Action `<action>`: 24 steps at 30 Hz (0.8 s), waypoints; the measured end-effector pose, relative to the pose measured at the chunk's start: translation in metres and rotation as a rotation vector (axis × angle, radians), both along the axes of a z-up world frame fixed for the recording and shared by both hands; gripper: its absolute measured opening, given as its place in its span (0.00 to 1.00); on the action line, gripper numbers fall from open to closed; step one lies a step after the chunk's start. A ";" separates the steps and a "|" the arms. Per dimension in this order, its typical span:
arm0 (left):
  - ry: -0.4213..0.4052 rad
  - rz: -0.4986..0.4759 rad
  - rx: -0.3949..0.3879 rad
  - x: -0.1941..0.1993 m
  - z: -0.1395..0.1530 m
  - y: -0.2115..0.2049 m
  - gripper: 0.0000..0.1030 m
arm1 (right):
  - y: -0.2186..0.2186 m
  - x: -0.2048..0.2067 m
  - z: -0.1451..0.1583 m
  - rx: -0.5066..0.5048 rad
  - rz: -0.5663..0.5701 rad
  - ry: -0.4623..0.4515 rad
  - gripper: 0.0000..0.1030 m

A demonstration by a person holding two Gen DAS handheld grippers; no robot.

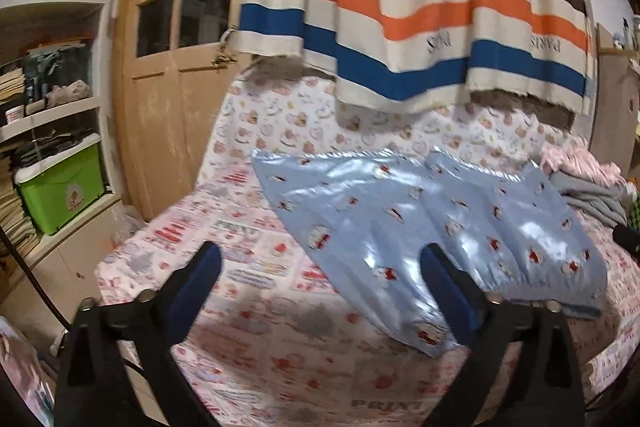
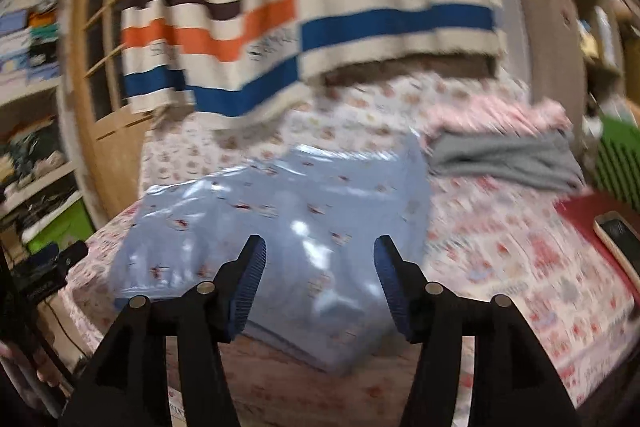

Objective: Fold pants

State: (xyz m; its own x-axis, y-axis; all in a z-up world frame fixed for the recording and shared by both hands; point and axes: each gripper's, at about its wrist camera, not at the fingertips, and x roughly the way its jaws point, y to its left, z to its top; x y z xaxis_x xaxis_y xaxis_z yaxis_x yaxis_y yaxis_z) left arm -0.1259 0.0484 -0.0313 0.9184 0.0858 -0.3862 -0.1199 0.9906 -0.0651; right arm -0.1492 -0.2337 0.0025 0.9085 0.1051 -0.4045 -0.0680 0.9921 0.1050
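Pants [image 1: 420, 211] light blue, shiny, printed, folded on bed [image 1: 248, 307].

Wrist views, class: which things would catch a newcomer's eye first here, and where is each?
The shiny light-blue pants lie folded in the middle of the patterned bed sheet, between both open grippers, left gripper and right gripper, which hold nothing. Behind the bed hangs a boldly striped curtain in orange, blue and brown. A grey garment lies at the pants' right.
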 end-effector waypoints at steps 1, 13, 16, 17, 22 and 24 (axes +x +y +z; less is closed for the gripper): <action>-0.003 0.007 0.002 -0.001 0.001 0.004 1.00 | 0.009 0.002 -0.002 -0.002 0.021 0.001 0.67; -0.026 0.100 0.065 -0.022 -0.006 0.050 1.00 | 0.126 0.021 -0.027 0.000 0.343 -0.001 0.67; -0.046 0.113 0.026 -0.027 -0.006 0.065 1.00 | 0.150 0.018 -0.036 -0.026 0.399 -0.006 0.67; -0.054 0.122 0.019 -0.029 -0.006 0.069 1.00 | 0.157 0.017 -0.040 -0.031 0.414 -0.004 0.67; -0.054 0.154 0.007 -0.028 -0.010 0.085 1.00 | 0.183 0.012 -0.054 -0.083 0.460 -0.024 0.62; -0.048 0.160 0.001 -0.027 -0.013 0.089 1.00 | 0.193 0.014 -0.058 -0.103 0.470 -0.018 0.57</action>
